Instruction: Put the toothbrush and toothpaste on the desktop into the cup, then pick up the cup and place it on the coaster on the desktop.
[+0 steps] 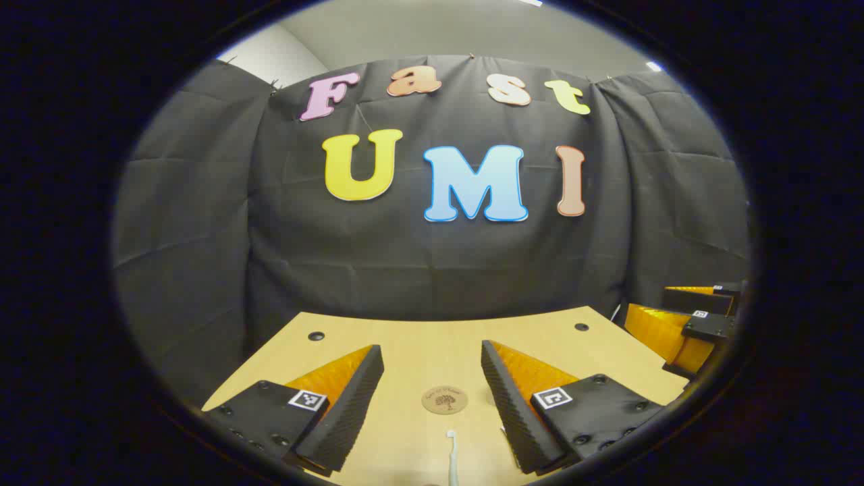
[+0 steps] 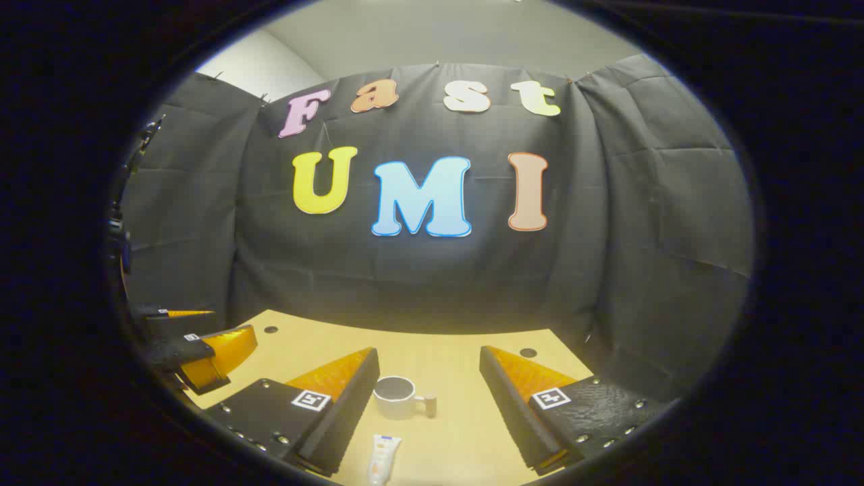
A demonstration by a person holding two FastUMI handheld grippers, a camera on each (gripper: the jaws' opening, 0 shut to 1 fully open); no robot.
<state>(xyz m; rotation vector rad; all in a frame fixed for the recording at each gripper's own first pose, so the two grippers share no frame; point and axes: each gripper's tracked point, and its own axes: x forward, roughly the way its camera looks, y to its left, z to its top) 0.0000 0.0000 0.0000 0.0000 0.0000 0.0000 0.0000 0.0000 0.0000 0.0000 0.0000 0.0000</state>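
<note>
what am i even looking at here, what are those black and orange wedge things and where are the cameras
The wedges are the fingers of two handheld grippers; a person carries one in each hand. A camera rides on each, looking forward along its fingers.

In the left gripper view, the left gripper is open above a wooden desktop, with a round coaster and a white toothbrush ahead. The other gripper shows at the right edge.

In the right gripper view, the right gripper is open too, facing a white cup and a toothpaste tube. Nothing is held.

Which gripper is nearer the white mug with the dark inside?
Right. The right gripper is open with the white mug just ahead between its fingers. The left gripper faces the round coaster.
</note>
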